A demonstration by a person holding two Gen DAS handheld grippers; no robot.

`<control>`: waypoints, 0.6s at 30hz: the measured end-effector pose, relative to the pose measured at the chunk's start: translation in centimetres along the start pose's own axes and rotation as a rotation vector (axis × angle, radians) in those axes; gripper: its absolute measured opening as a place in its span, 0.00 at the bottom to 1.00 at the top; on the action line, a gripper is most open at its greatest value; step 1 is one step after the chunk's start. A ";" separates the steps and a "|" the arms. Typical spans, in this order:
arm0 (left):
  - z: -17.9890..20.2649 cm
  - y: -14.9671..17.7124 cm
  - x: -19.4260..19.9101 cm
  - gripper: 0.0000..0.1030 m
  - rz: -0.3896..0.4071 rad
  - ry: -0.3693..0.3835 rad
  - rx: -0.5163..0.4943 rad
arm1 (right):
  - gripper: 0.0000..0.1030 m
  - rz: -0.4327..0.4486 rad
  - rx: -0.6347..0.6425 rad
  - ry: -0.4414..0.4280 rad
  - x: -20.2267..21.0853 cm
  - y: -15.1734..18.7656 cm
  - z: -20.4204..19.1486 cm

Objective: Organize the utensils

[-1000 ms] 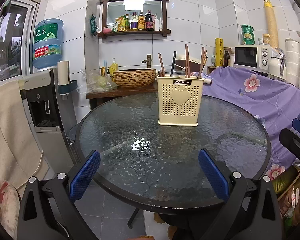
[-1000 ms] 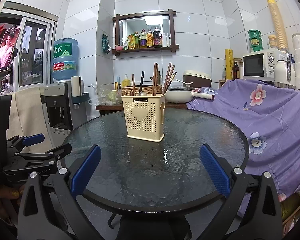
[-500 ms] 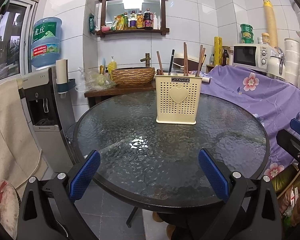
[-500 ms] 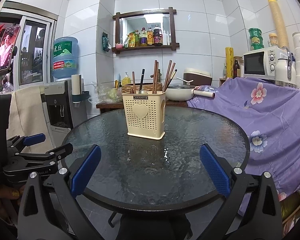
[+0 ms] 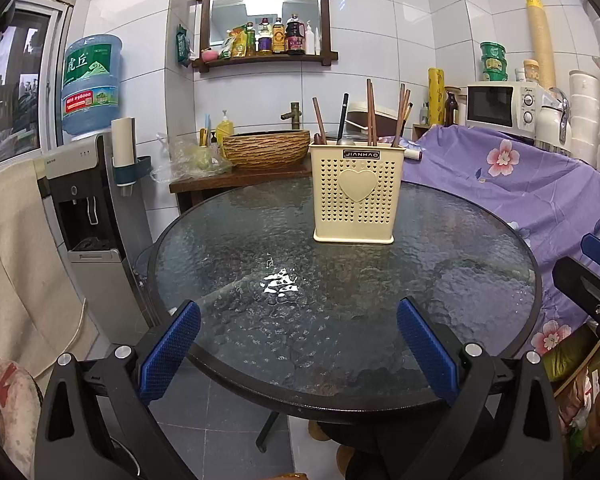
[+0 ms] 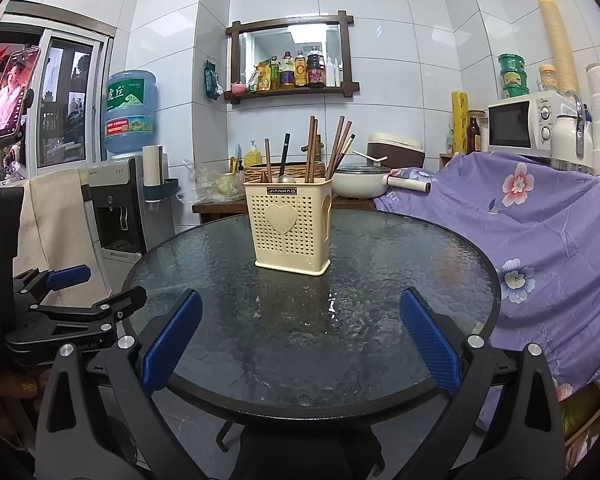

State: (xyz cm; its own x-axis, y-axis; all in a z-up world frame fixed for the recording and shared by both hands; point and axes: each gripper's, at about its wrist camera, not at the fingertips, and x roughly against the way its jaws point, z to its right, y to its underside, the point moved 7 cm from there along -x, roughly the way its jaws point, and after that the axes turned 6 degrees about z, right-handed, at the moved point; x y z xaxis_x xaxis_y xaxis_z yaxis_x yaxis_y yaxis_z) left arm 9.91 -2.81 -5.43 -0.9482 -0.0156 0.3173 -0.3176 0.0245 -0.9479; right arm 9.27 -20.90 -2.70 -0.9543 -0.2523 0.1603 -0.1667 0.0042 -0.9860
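Note:
A cream perforated utensil holder (image 5: 356, 196) with a heart on its front stands upright on the far half of a round glass table (image 5: 220, 264). It also shows in the right wrist view (image 6: 290, 228). Several brown chopsticks (image 5: 371, 112) and a black-handled utensil (image 5: 342, 114) stand in it. My left gripper (image 5: 298, 344) is open and empty at the table's near edge. My right gripper (image 6: 300, 338) is open and empty at the near edge too, well short of the holder. The left gripper also shows at the left of the right wrist view (image 6: 96, 288).
A water dispenser (image 5: 88, 216) stands left of the table. A wooden counter with a woven basin (image 5: 266, 148) is behind it. A purple flowered cloth (image 5: 512, 184) covers furniture at the right, with a microwave (image 5: 500, 104) beyond. A white pot (image 6: 360, 184) sits behind the holder.
Both grippers have drifted slightly; the holder sits a little higher in both views. Nothing was taken hold of or let go.

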 end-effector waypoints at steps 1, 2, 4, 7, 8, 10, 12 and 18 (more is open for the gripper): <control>0.0 0.0 0.0 0.94 0.001 -0.001 0.001 | 0.94 -0.001 0.001 0.001 0.0 0.0 0.0; 0.0 0.0 0.0 0.94 0.003 -0.001 0.003 | 0.94 -0.003 0.001 0.002 0.0 0.0 0.0; 0.0 0.1 -0.1 0.94 0.001 -0.002 0.005 | 0.94 -0.006 0.000 0.002 -0.1 0.1 0.1; 0.0 0.3 -0.3 0.94 -0.007 -0.005 0.003 | 0.94 -0.010 -0.002 0.002 -0.2 0.2 0.2; 0.1 0.3 -0.3 0.94 -0.008 -0.005 0.002 | 0.94 -0.011 -0.003 0.002 -0.2 0.2 0.2; 0.2 0.2 -0.2 0.94 -0.006 -0.004 0.002 | 0.94 -0.013 -0.003 0.002 -0.2 0.2 0.3; 0.2 0.3 -0.2 0.94 -0.007 -0.003 0.000 | 0.94 -0.013 -0.003 0.003 -0.2 0.2 0.3; 0.3 0.2 -0.1 0.94 -0.007 -0.005 -0.002 | 0.94 -0.018 -0.002 0.001 -0.3 0.2 0.3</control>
State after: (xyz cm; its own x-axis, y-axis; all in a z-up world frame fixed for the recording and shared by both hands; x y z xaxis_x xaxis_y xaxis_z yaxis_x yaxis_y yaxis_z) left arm 9.98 -3.05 -5.69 -0.9458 -0.0208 0.3242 -0.3246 0.0259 -0.9455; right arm 9.61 -21.15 -3.00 -0.9514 -0.2515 0.1778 -0.1842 0.0020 -0.9829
